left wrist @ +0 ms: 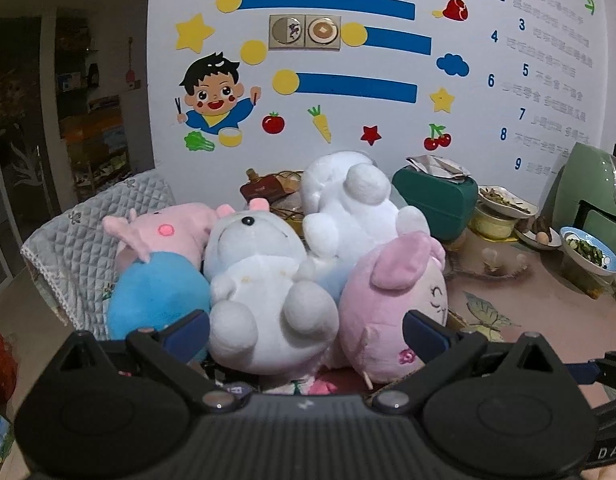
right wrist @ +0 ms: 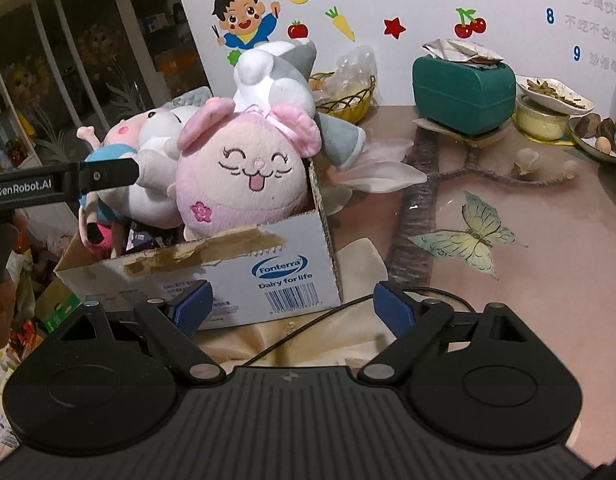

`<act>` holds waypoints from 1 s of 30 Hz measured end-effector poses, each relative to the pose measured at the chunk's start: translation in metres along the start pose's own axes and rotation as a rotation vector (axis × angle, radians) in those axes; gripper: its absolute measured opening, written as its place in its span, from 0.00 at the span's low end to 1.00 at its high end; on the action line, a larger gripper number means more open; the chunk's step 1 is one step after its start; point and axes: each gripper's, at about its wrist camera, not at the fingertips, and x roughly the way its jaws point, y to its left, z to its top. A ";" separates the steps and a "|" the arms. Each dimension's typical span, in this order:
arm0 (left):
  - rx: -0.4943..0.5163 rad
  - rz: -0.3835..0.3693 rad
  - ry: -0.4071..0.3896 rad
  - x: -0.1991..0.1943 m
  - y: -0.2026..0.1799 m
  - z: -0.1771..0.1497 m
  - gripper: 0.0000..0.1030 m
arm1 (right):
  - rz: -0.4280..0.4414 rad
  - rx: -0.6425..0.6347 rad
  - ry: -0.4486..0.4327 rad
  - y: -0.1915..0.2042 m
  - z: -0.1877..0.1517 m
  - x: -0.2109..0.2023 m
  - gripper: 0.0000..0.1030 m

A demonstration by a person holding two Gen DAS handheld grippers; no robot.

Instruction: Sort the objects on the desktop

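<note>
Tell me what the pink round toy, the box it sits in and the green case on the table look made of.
Pink toy: soft plush, fuzzy matte pile, stitched face. Box: printed corrugated cardboard, going by the torn brown tape and raw edges. Green case: likely hard plastic, smooth with a slight sheen and rounded corners.

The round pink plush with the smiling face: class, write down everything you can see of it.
The pink plush is round and soft, pale pink fleece with darker pink floppy ears, a bow, closed stitched eyes, whiskers, an open mouth and a flower on one cheek. It sits upright in the near right corner of the cardboard box, facing the right wrist camera, pressed against the white and grey plush toys behind and beside it. No gripper touches it.
</note>
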 end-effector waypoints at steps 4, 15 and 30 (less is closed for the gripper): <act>0.005 0.006 -0.006 0.000 0.000 0.001 1.00 | -0.004 0.000 0.013 0.000 -0.002 0.002 1.00; -0.038 -0.037 -0.010 0.004 0.008 0.005 1.00 | -0.007 -0.024 0.023 0.008 -0.004 0.006 1.00; -0.062 -0.069 -0.024 0.014 0.019 0.011 1.00 | -0.013 -0.089 0.050 0.028 -0.002 0.018 1.00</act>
